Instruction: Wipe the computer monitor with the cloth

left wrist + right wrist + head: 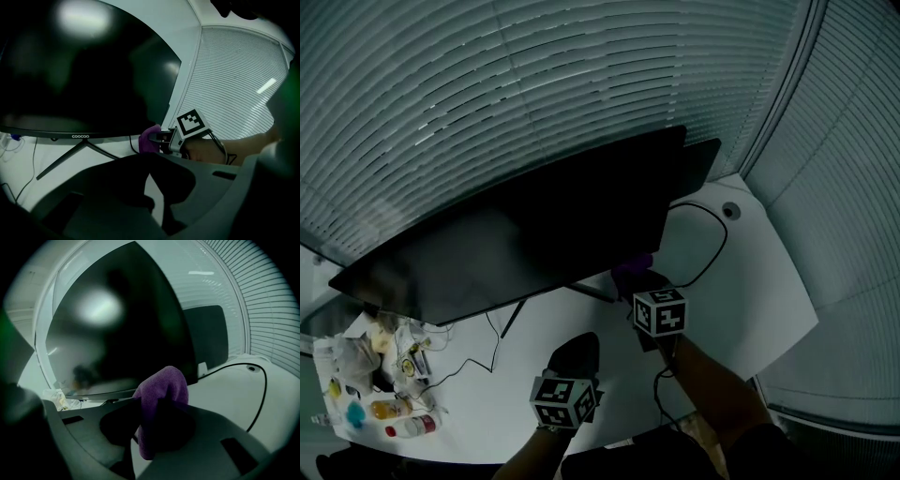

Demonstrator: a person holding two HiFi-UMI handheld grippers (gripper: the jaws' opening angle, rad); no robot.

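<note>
The wide black monitor [525, 234] stands on the white desk [759, 300], its screen dark. My right gripper [639, 286] is shut on a purple cloth [630, 272] and holds it just under the screen's lower right edge. In the right gripper view the cloth [164, 385] bunches up between the jaws, in front of the monitor [122, 324]. My left gripper [577, 354] hangs lower over the desk, shut with nothing in it. From the left gripper view I see the monitor [84, 70], the cloth [149, 138] and the right gripper [158, 137].
A black cable [717, 234] loops across the desk right of the monitor. A smaller dark panel [701, 161] stands behind the monitor's right end. Bottles and clutter [389, 394] crowd the desk's left corner. The monitor's stand legs [70, 154] spread beneath it. Blinds [534, 75] cover the window behind.
</note>
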